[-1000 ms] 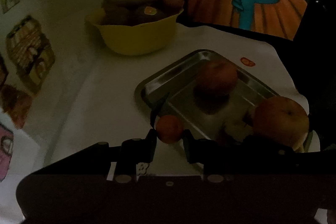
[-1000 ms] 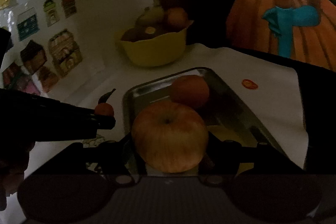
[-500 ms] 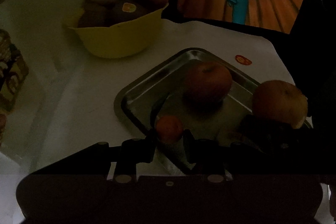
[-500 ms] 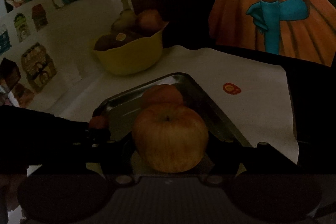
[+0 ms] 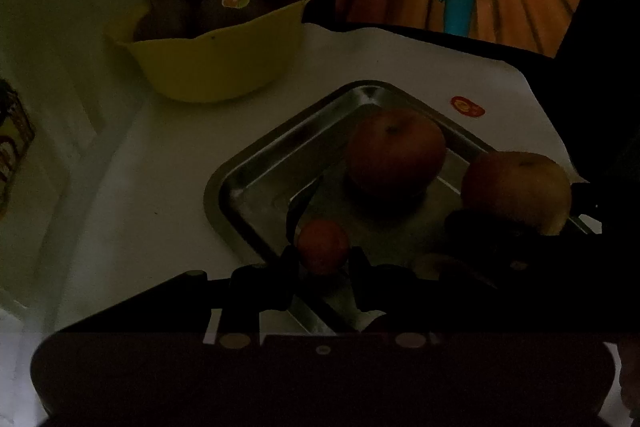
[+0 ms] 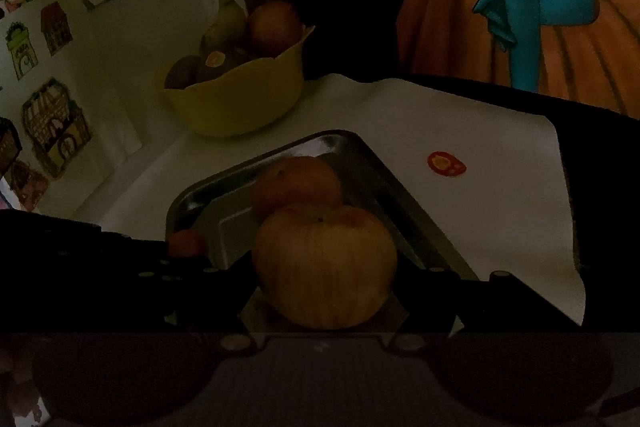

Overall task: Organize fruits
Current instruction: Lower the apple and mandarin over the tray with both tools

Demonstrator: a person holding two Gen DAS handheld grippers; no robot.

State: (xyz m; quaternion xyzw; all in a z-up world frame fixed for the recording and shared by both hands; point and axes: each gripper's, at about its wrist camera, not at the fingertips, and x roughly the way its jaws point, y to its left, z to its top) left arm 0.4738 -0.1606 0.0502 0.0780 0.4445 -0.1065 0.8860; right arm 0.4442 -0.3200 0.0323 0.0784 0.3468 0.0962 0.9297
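Steel tray (image 5: 256, 163) already has one apple (image 5: 394, 151); left gripper (image 5: 322, 255) pinches a small red fruit (image 5: 322, 245) over its near edge, right gripper (image 6: 324, 291) clamps a second apple (image 6: 324, 263) beside it, so they could bump or roll out

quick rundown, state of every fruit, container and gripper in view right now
left hand-held gripper: shut on small red fruit
small red fruit: held over tray's near corner
right hand-held gripper: shut on yellow-red apple
yellow-red apple: held above tray
red apple: resting in tray
metal tray: upright
yellow bowl: full of fruit
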